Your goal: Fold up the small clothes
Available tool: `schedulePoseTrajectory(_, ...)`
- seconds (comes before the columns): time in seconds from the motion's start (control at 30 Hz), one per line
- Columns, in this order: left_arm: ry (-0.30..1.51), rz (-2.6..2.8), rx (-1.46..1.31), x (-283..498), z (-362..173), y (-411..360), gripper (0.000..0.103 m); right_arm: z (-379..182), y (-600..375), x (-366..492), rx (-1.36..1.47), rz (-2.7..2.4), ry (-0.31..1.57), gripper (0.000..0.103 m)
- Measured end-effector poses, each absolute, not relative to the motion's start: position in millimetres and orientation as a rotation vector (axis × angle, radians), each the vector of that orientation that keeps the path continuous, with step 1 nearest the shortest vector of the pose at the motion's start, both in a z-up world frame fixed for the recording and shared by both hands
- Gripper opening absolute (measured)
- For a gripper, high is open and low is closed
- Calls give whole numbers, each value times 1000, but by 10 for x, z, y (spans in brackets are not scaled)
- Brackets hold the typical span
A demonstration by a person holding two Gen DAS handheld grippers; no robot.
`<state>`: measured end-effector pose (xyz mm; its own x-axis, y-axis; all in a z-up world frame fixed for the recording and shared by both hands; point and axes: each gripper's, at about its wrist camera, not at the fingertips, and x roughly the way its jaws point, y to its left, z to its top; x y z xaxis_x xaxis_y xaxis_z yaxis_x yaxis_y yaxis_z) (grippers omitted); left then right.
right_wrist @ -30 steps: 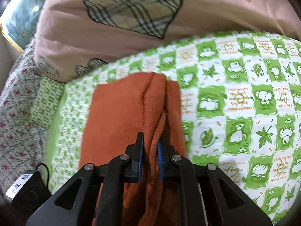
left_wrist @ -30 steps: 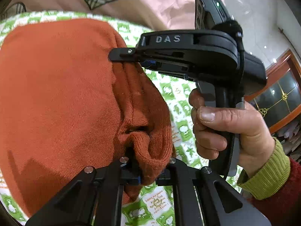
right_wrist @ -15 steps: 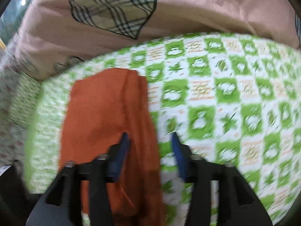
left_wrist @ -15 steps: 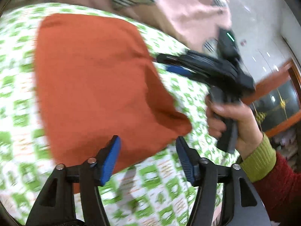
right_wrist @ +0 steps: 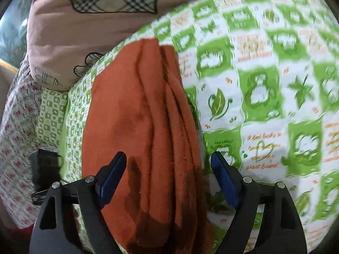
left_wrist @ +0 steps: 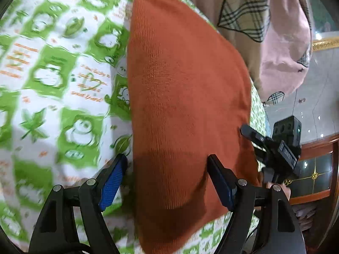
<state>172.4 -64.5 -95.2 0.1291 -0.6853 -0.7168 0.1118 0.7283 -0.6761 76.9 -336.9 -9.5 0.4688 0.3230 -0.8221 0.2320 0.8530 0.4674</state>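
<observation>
Left gripper had its jaws spread wide, blue ribbed pads facing inward, nothing between them held; the orange knit garment lay flat beneath and ahead of the gap, with the left jaw over the printed sheet just beside the garment's long edge and the right jaw over the fabric itself. The garment showed a fine ribbed weave, folded into a long, roughly rectangular slab, smooth on top, with a dark shadow across the part nearest the jaws. Right gripper likewise stood with jaws apart and gripping nothing; below them the orange knit garment showed its stacked folded edges as several soft ridges running lengthwise, away from the jaws, on the side nearer the right jaw. The left jaw sat over the smoother fold, the right jaw over the sheet just past the garment's layered edge. The bed sheet was thin cotton, white with green squares, leaves, animal figures and small orange lettering, somewhat blurred. Beyond the far end of the garment lay a pink quilt, puffy, with beige plaid leaf-shaped patches outlined in black. In the left wrist view the right gripper's black body appeared just right of the right jaw, close to the garment's right edge; whether it touched the fabric I could not tell.
</observation>
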Motion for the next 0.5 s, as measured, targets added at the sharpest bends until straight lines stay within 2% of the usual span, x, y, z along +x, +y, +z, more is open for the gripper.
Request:
schedulePoseTrajectory(0.07, 1304, -631, -533, 1781, -993, -761, 76, -143, -3347, 757, 591, 66, 1102, 61)
schedulePoseTrajectory(0.1, 1291, -639, -515, 1791, -991, -797, 64, -171, -3326, 759, 599, 73, 1114, 40)
schedulePoseTrajectory(0.13, 1289, -645, -499, 1788, -1005, -815, 45, -202, -3301, 762, 620, 83, 1125, 33)
schedulePoseTrajectory(0.23, 1267, -688, -487, 1719, -902, -762, 30, -113, -3165, 724, 606, 76, 1106, 24)
schedulePoseTrajectory(0.37, 1174, -742, -452, 1463, -478, -375, 29, 147, -2843, 627, 628, 160, 1044, 22)
schedulePoseTrajectory(0.5, 1157, -741, -434, 1239, -252, 210, 29, 148, -2376, 566, 636, 268, 1037, 22)
